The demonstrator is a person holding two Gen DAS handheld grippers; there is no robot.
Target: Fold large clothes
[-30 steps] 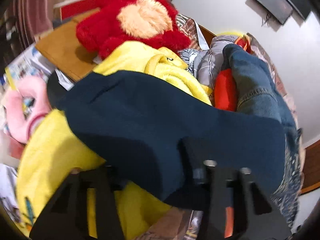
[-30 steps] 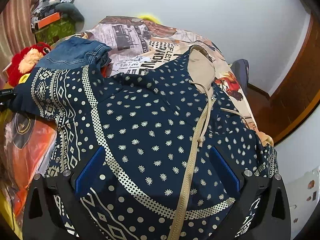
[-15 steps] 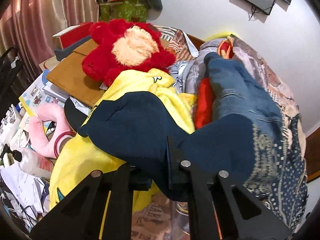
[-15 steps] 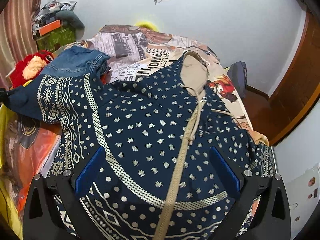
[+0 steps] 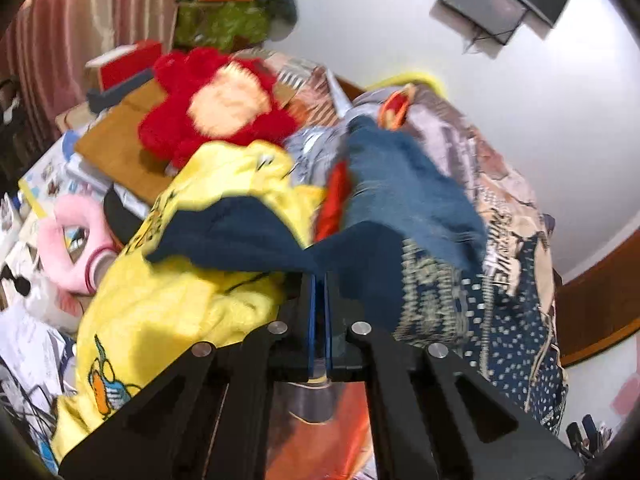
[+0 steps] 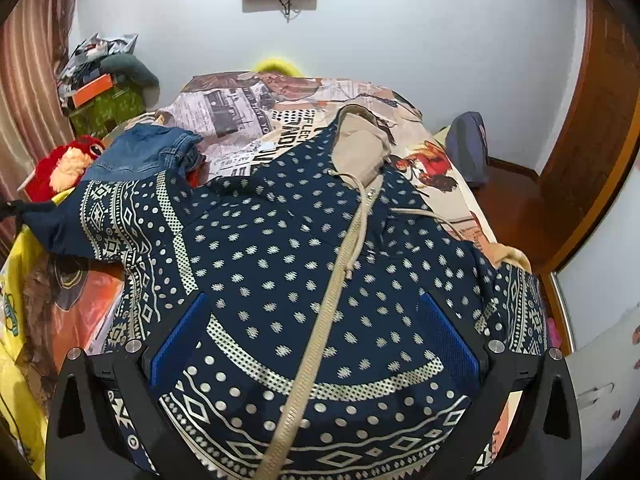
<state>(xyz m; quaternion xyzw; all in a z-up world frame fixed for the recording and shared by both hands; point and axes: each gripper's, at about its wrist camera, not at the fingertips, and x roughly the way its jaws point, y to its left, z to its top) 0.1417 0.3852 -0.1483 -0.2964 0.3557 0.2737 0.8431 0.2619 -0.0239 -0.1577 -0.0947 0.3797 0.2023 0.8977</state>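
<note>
A navy zip hoodie (image 6: 280,248) with white dots and a beige hood lies face up on the bed. Its left sleeve (image 6: 80,216) stretches out to the left. My left gripper (image 5: 319,280) is shut on the plain navy cuff of that sleeve (image 5: 240,232) and holds it up. The patterned part of the sleeve (image 5: 428,292) runs off to the right. My right gripper (image 6: 316,320) is open and hovers over the hoodie's lower front, one blue pad (image 6: 180,332) on each side of the zip.
Folded blue jeans (image 6: 148,152) lie at the bed's far left, also in the left wrist view (image 5: 400,184). A yellow garment (image 5: 168,300) and a red plush toy (image 5: 216,112) lie beside the bed. The bedsheet (image 6: 256,104) has a newspaper print.
My left gripper has closed from open onto the sleeve cuff and pulled back, so the sleeve stretches out leftward. My right gripper stays open over the hoodie.
</note>
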